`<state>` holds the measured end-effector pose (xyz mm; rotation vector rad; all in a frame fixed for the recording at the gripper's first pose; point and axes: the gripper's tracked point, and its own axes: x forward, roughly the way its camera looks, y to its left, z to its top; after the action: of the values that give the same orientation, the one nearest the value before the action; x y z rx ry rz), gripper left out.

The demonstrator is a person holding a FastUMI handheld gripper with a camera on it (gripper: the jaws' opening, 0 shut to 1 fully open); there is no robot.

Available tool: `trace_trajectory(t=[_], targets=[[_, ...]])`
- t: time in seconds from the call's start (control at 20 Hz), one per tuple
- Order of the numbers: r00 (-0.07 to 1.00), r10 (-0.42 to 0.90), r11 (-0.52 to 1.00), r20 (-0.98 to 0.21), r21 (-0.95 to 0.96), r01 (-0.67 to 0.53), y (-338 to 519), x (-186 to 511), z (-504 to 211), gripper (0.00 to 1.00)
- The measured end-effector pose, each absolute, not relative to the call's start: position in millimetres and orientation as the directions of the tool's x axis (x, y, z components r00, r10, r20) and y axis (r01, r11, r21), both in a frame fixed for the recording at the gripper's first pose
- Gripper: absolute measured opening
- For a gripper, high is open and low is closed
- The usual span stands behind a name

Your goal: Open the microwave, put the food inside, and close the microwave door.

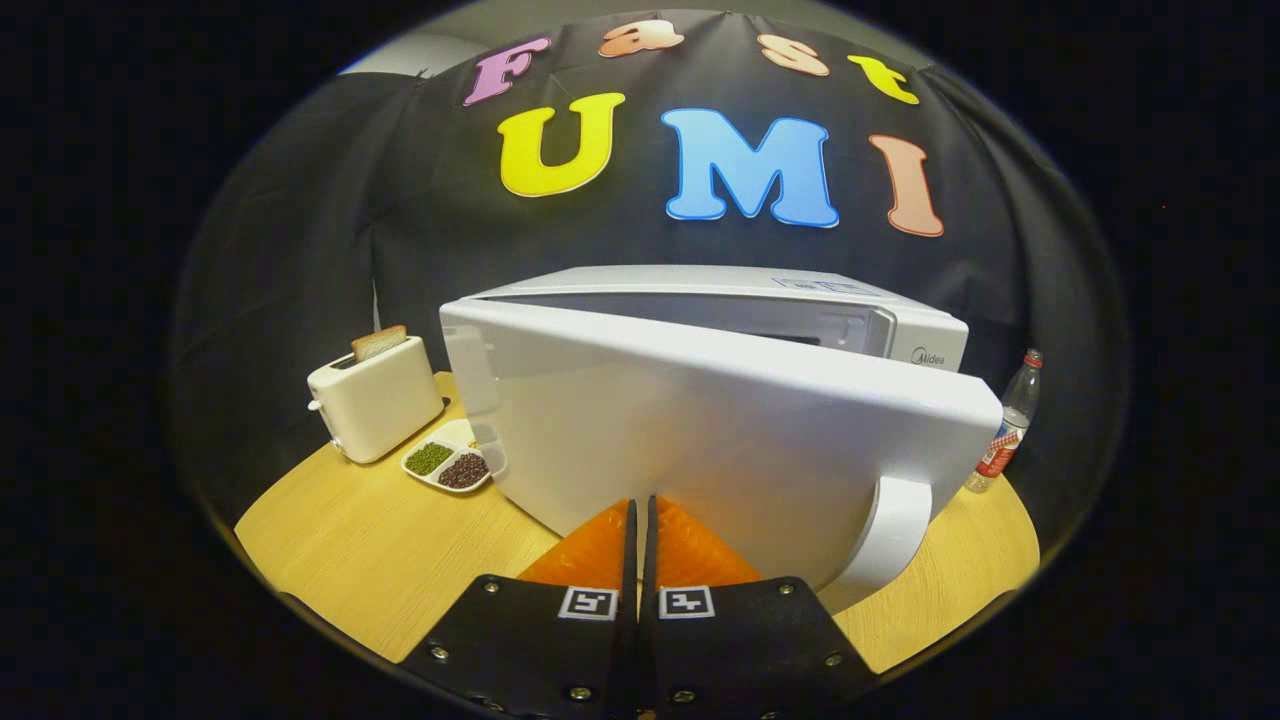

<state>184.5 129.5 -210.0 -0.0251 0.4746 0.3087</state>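
My fingers (640, 515) are clenched together with nothing between them; only a thin seam separates the two. I read this as a pushing posture: pressed flat, the tips form one blunt edge suited to bearing on a panel instead of gripping it.

The tips sit against, or just short of, the outer face of the microwave door (720, 430); I cannot confirm contact. The door stands partly ajar, hinged at the left, its free edge swung towards me at the right. The curved handle (895, 535) is on that free edge, to the right of my fingers. I judge the closing step to be in hand, and a push near the middle of the door's lower part keeps clear of the handle.

Behind the door, the microwave body (880, 330) shows its top and control side. The cavity is hidden by the door, so I cannot tell where the food is.

On the bench (380, 560), left of the microwave, a divided dish (447, 465) of dried beans lies just beside the door's hinge end, near enough to watch during the swing. Beyond it stands a toaster (375, 405) with a bread slice (379, 342) upright in its slot. At the far right, a plastic bottle (1008, 425) stands clear of the door's arc.
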Motion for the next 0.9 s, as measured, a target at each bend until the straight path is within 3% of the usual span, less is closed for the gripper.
trace_trajectory(t=[0.9], targets=[[0.877, 0.230, 0.969, -0.421, 0.018, -0.245, 124, 255, -212, 0.01]])
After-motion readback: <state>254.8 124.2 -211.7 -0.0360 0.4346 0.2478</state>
